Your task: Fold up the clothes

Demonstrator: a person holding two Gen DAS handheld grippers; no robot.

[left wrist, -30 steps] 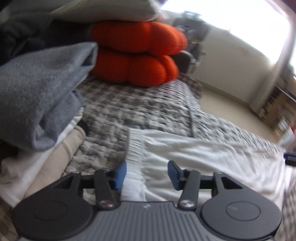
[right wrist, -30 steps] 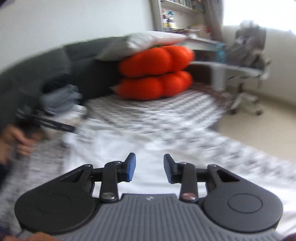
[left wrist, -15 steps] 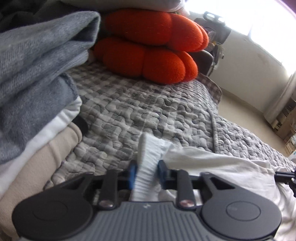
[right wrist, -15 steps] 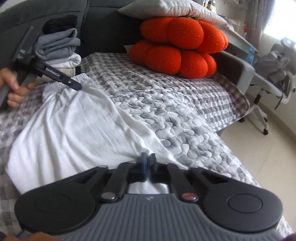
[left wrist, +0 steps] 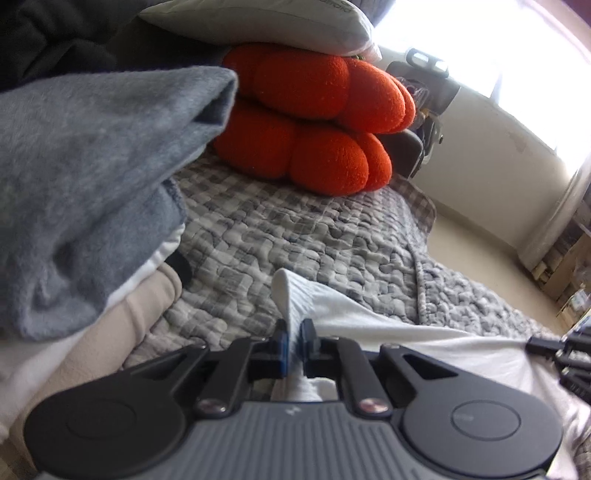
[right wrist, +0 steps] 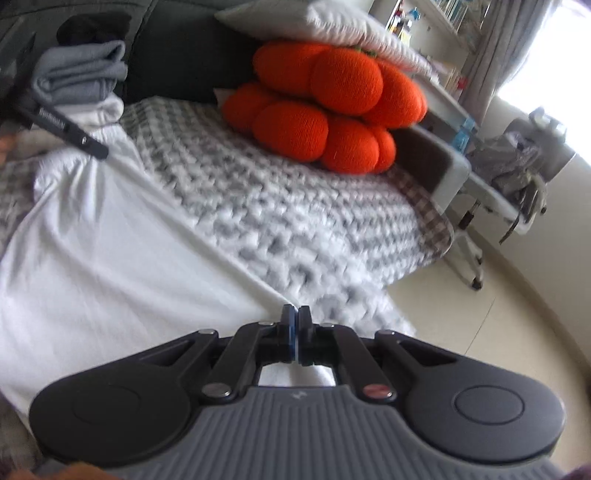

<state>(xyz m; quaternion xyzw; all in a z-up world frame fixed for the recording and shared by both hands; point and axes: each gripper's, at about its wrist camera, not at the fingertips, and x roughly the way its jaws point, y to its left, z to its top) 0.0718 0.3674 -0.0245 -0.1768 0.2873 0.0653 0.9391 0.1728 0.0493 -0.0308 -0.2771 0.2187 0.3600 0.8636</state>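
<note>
A white garment (left wrist: 388, 328) lies on the grey checked quilt (left wrist: 295, 229). My left gripper (left wrist: 293, 332) has its jaws closing, and the pads pinch the garment's ribbed waistband corner, which stands up between them. In the right wrist view the same white garment (right wrist: 110, 240) stretches from the left gripper (right wrist: 66, 129) at the far left to my right gripper (right wrist: 296, 314). The right jaws are shut on the garment's near edge by the quilt's side. The right gripper's tip (left wrist: 561, 354) shows at the right edge of the left wrist view.
A stack of folded clothes (left wrist: 92, 184), grey on top of white and beige, sits close to the left gripper. Orange cushions (right wrist: 325, 110) under a white pillow (right wrist: 325, 26) lie at the quilt's far end. Beyond the bed's edge are bare floor (right wrist: 498, 332) and an office chair (right wrist: 517, 166).
Both grippers were open a second ago; each has closed on the white garment. The right gripper swung over to the garment's near edge, and the cloth now runs taut between the two.
</note>
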